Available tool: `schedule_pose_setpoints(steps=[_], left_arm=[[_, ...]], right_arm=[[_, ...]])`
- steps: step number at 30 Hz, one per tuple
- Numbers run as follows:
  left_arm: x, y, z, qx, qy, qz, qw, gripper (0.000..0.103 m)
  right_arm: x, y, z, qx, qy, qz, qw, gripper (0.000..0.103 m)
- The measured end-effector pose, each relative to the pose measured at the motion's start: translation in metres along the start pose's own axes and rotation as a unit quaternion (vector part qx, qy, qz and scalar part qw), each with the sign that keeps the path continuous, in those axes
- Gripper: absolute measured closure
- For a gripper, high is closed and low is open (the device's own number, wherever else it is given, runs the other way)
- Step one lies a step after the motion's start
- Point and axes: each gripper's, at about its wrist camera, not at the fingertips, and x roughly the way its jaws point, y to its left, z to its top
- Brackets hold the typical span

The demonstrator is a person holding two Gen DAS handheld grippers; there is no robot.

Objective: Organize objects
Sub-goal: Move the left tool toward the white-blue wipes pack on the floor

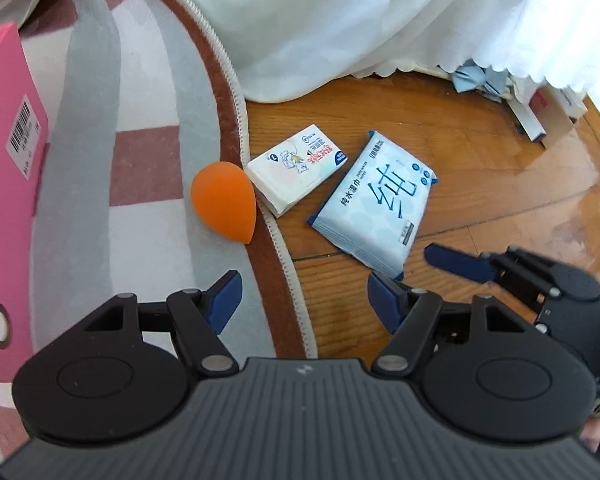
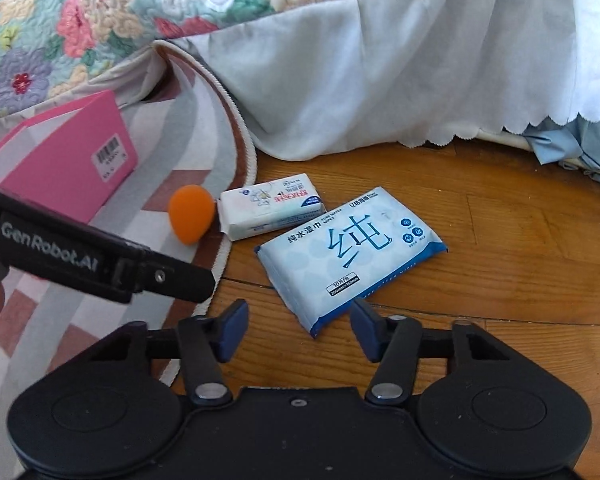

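Both grippers [image 1: 302,300] [image 2: 299,330] angled down, jaws apart, over wipes pack [image 1: 376,208]

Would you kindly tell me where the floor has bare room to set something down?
Bare wood floor lies right of the wet wipes pack, up to the bed skirt. The rug is free between the pink box and orange sponge. Sponge, tissue pack and wipes crowd the rug's edge.

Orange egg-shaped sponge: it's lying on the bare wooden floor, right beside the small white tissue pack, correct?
Not quite. The orange egg-shaped sponge lies on the grey and pink patterned rug, just inside its brown border, not on the wooden floor. It is beside the small white tissue pack, as the left wrist view shows.
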Motion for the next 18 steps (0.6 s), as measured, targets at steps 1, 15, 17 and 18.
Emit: schedule_pose_setpoints(steps=[1,15,17,18], left_arm=[[0.003,0.001,0.001,-0.01,0.001,-0.004,0.9999,0.035],[0.01,-0.003,0.0,-0.061,0.006,-0.042,0.9972,0.035],[0.009,0.002,0.0,-0.068,0.005,-0.038,0.997,0.035],[0.008,0.004,0.0,-0.07,0.005,-0.04,0.9967,0.035]], right_arm=[[0.003,-0.003,0.0,0.021,0.003,0.003,1.0,0.057],[0.016,-0.004,-0.013,0.059,0.002,-0.015,0.998,0.093],[0.013,-0.004,-0.015,0.069,-0.006,-0.009,0.998,0.097],[0.011,-0.003,-0.015,0.071,-0.01,-0.006,0.997,0.097]])
